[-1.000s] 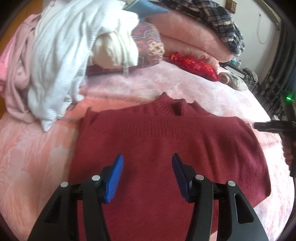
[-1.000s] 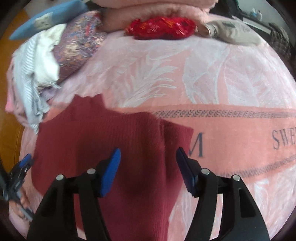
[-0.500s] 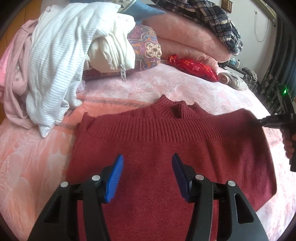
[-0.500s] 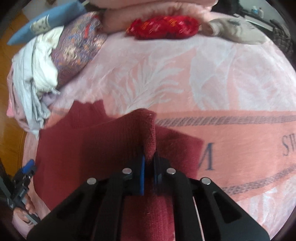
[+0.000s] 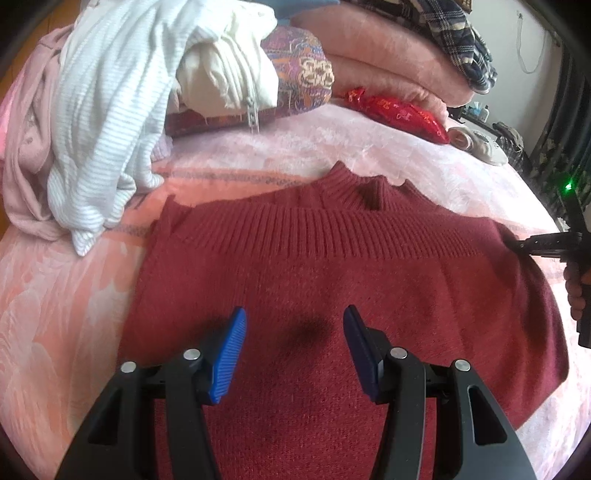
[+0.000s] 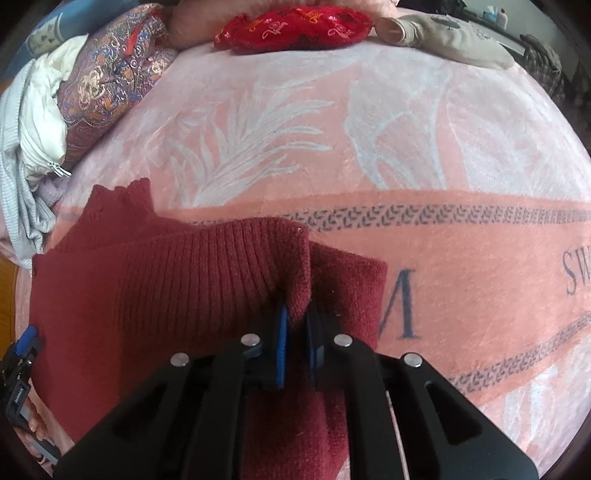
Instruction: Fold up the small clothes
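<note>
A dark red knitted sweater [image 5: 332, 280] lies folded on the pink bed blanket [image 5: 55, 295], its ribbed hem up near the collar. My left gripper [image 5: 293, 350] is open and empty, hovering just above the sweater's middle. My right gripper [image 6: 295, 332] is shut on the sweater's ribbed hem corner [image 6: 291, 266] and holds it lifted over the layer beneath. In the left wrist view the right gripper [image 5: 543, 245] shows at the sweater's right edge. The left gripper [image 6: 22, 354] shows at the lower left of the right wrist view.
A pile of white and pink clothes [image 5: 110, 103] lies at the left, against a patterned pillow [image 5: 303, 74]. A red embroidered cushion [image 6: 295, 26], a grey pouch [image 6: 454, 40] and stacked pink blankets [image 5: 388, 55] lie at the far side of the bed.
My right gripper closed on the sweater's hem corner and lifted it. The left gripper stayed open over the sweater, moving slightly closer.
</note>
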A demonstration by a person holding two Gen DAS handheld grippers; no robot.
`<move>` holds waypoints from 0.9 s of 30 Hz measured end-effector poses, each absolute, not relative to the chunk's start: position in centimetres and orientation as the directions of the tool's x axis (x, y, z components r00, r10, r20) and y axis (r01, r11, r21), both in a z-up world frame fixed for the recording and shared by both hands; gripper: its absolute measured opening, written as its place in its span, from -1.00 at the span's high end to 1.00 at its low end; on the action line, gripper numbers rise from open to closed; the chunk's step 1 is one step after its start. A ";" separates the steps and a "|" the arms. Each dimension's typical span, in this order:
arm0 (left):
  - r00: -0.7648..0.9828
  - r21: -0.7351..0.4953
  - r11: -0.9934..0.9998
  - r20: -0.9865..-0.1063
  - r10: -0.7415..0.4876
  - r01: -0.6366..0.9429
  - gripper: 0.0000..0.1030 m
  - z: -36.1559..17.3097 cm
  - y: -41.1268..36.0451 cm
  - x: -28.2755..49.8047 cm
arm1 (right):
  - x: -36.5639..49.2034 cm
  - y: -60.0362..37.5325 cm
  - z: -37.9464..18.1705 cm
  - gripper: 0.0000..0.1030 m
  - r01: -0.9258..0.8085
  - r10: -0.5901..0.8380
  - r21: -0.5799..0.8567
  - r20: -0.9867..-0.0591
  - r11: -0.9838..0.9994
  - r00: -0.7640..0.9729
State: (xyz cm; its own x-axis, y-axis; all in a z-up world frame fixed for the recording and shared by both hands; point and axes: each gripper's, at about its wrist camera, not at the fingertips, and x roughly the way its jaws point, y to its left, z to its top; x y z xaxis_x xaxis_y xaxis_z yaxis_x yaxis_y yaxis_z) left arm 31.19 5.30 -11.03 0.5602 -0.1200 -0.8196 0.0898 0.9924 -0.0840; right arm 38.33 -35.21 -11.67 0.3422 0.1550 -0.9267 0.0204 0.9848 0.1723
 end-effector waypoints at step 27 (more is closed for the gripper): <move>0.523 -0.054 0.991 -0.845 -0.113 0.126 -0.23 -12.9 3.7 27.3 | 19.3 -38.0 -11.3 0.87 -0.118 0.335 0.321 -0.934 0.940 0.126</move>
